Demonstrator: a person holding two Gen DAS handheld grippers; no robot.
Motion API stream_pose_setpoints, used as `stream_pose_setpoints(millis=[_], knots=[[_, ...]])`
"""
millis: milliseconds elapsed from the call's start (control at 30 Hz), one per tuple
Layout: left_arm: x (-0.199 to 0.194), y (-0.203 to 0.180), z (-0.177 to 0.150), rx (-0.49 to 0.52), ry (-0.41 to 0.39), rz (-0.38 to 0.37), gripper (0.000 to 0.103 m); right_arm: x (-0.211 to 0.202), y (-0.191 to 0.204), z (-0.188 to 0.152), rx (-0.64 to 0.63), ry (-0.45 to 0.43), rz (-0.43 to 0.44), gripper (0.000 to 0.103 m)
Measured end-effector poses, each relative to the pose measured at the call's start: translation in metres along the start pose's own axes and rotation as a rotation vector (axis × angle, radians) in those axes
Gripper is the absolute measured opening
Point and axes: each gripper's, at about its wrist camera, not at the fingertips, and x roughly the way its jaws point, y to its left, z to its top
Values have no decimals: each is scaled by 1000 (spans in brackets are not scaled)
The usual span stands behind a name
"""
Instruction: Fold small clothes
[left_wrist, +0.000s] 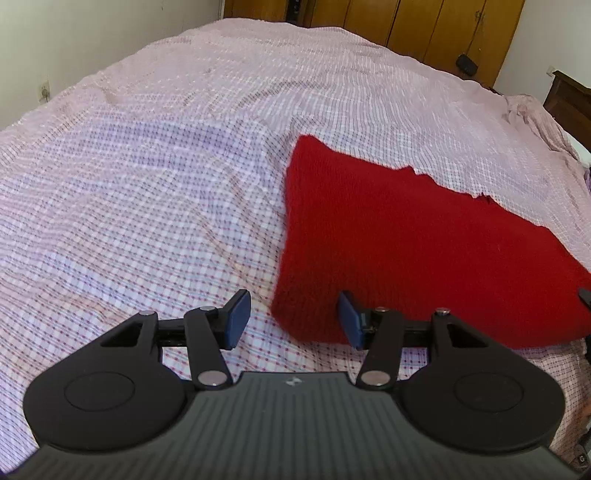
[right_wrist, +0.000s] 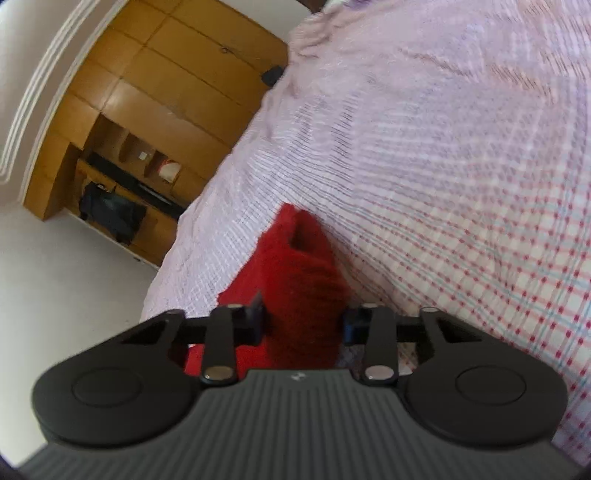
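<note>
Red fuzzy knitted garment (left_wrist: 406, 251) lies flat, roughly rectangular, on the pink-and-white checked bedspread (left_wrist: 147, 184) toward the bed's right side, near its front edge. Left gripper (left_wrist: 293, 319) hovers at the garment's near-left corner, fingers spread, gripping nothing; likely lined up for a corner grasp. Right gripper (right_wrist: 303, 321): fingers spread around a raised, bunched fold of the knit; whether they pinch it I cannot tell
</note>
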Motion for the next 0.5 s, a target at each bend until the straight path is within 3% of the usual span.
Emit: stream_pose_setpoints(millis=[500], knots=[[-1, 12, 22, 45, -41, 37, 58, -12, 94, 7, -399, -75, 123, 26]])
